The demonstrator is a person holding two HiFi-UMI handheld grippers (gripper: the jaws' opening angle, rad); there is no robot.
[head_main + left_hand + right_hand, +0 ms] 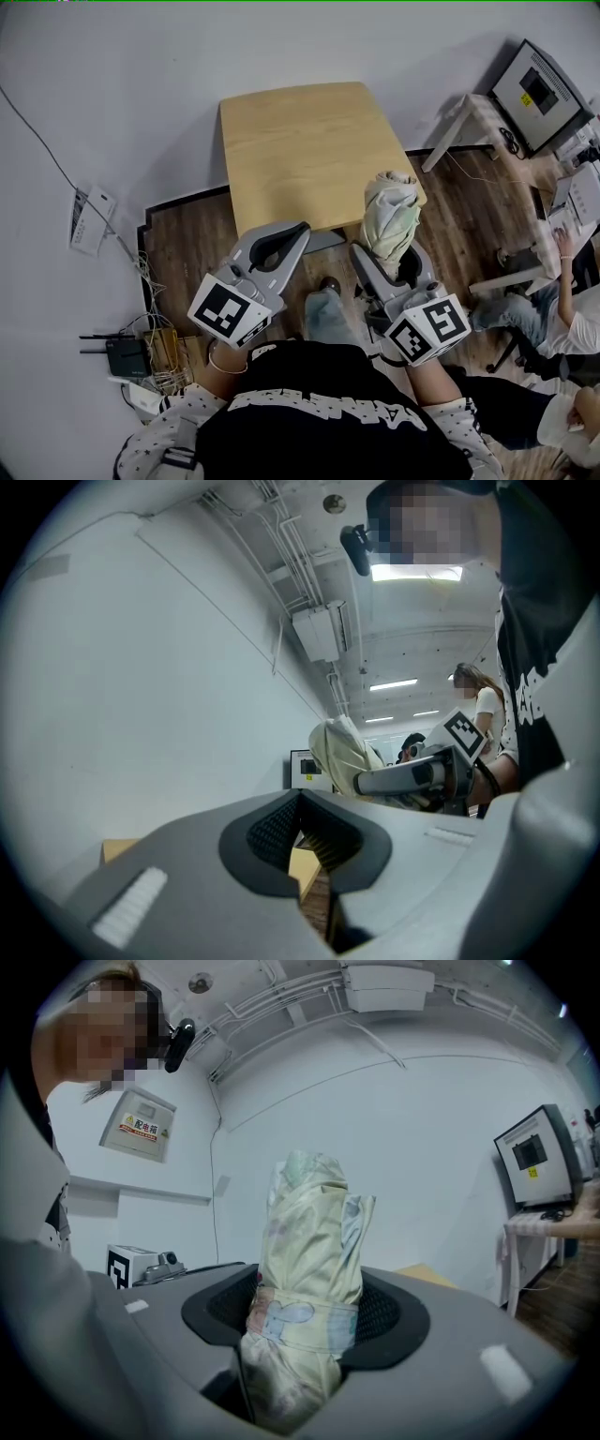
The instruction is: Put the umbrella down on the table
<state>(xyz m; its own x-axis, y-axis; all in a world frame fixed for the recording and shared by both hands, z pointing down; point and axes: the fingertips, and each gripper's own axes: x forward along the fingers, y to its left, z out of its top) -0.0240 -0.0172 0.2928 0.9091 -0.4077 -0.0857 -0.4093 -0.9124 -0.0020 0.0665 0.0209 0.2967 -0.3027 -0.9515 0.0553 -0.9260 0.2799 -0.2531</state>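
- The right gripper [392, 264] is clamping the folded umbrella [391, 217] low on its bundle, near the strap, with the jaws standing wide around the fabric and pressing on both sides.
- The umbrella is standing upright out of those jaws; I judge this grip is keeping the loose canopy bunched so it does not flop open on the way over.
- The umbrella is not yet resting on the table [300, 150]. In the head view its top is overlapping the table's near right corner, while the rest is hanging over the wooden floor just short of that edge.
- The left gripper [298, 231] is carrying nothing. Its jaws are standing together, tips meeting, with only table edge and floor showing past them in its own view.
- I judge the left side is standing by, out of the umbrella's path.
- Both grippers are pointing roughly level toward the table, side by side in front of my body, the left one aiming at the near edge.
- Next I am planning to bring the umbrella over the tabletop, lower it onto its side, then release.
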